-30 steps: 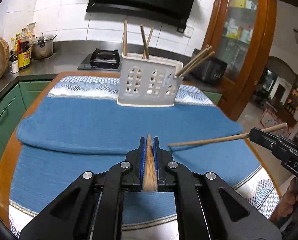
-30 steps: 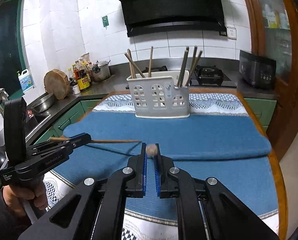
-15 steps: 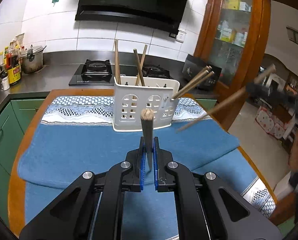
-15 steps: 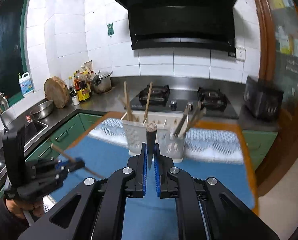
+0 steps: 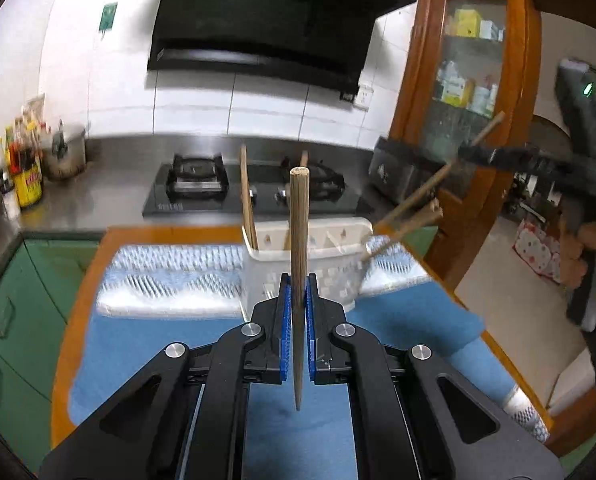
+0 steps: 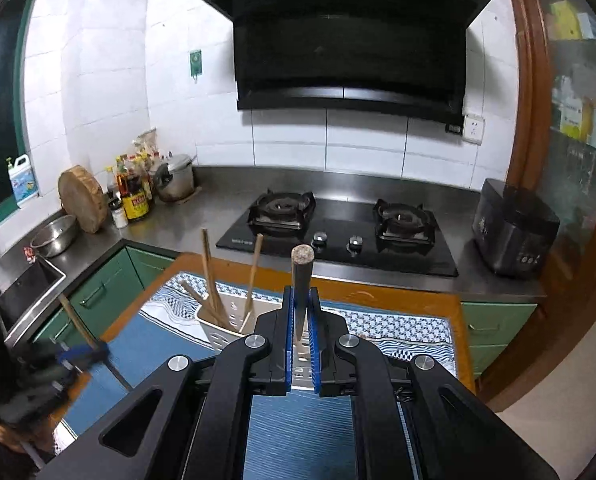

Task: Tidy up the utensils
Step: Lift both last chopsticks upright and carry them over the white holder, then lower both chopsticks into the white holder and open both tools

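My left gripper (image 5: 297,300) is shut on a wooden chopstick (image 5: 299,248), held near upright, tip down, above the blue cloth and short of the white utensil caddy (image 5: 309,268). My right gripper (image 6: 301,312) is shut on another wooden chopstick (image 6: 301,280), upright, directly above the caddy (image 6: 222,330). The caddy holds several chopsticks (image 6: 210,280). In the left wrist view the right gripper (image 5: 477,156) shows at right, its chopstick (image 5: 437,184) slanting down toward the caddy. In the right wrist view the left gripper (image 6: 82,354) shows blurred at lower left.
A blue cloth (image 5: 146,344) covers the wooden table (image 5: 78,304). Behind it is a steel counter with a gas hob (image 6: 337,232), a black appliance (image 6: 513,228), bottles and a pot (image 6: 138,192), and a sink (image 6: 30,284). A wooden cabinet (image 5: 469,80) stands at right.
Both grippers have risen and moved forward toward the caddy. Each chopstick went from lying level to standing upright. The right gripper now hangs over the caddy.
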Action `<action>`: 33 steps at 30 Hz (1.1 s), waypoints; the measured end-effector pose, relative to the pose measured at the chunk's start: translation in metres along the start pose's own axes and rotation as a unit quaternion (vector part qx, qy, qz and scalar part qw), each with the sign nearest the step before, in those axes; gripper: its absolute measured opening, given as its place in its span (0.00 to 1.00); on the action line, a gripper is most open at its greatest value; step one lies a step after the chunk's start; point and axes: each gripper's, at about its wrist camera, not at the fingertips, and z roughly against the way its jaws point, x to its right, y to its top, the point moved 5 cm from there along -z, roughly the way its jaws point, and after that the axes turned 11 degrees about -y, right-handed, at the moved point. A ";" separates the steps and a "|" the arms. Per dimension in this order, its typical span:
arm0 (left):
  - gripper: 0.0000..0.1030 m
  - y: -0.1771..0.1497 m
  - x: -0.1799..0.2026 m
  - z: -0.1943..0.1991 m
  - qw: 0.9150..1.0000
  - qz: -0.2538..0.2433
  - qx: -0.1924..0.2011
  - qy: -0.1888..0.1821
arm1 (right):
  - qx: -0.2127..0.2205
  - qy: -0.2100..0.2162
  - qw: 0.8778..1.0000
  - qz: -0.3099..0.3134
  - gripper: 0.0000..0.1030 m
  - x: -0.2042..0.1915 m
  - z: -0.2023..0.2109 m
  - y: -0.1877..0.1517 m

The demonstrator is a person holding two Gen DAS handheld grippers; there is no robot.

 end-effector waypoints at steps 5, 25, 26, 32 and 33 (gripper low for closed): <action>0.05 0.048 0.000 0.007 0.999 -0.020 0.033 0.018 | -0.033 -0.002 0.999 0.012 0.06 -0.002 -0.033 -0.006; 0.05 0.131 -0.029 -0.057 0.996 0.004 0.082 0.047 | -0.055 0.008 0.998 0.041 0.07 -0.003 -0.071 -0.033; 0.05 0.130 -0.031 -0.060 0.995 0.005 0.082 0.048 | -0.053 0.006 0.998 0.044 0.07 -0.004 -0.070 -0.034; 0.04 0.119 -0.037 -0.077 0.997 0.012 0.064 0.046 | -0.041 0.009 0.998 0.048 0.07 -0.006 -0.068 -0.035; 0.04 0.118 -0.038 -0.078 0.997 0.012 0.062 0.046 | -0.038 0.010 0.998 0.049 0.07 -0.007 -0.067 -0.035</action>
